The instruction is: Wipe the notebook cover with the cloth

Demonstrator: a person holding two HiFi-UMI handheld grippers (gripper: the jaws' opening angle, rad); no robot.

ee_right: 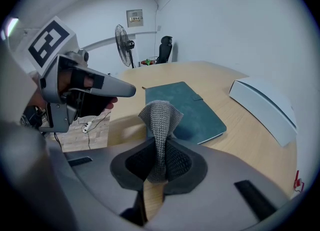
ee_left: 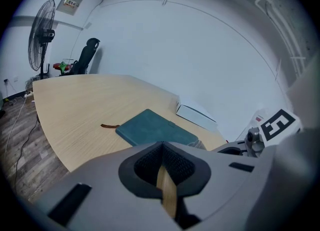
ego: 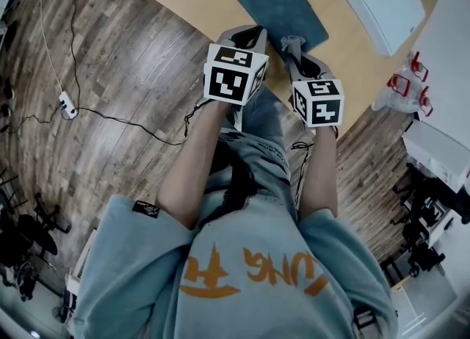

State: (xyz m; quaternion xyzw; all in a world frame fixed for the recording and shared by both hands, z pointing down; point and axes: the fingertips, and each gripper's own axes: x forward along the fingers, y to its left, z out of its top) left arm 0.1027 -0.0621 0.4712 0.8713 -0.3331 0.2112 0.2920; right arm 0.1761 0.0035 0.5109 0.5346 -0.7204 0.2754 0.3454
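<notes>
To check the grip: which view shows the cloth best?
The right gripper view: the cloth is pinched between the jaws. The head view shows a small grey bit; the left gripper view, hardly anything.

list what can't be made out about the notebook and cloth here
1. Near edge of the notebook: left gripper view, hidden behind the left gripper.
2. Whether the cloth touches the notebook: right gripper view, the cloth itself blocks it; head view, too small.
3. Brown item beside the notebook: too small to identify in any view.
</notes>
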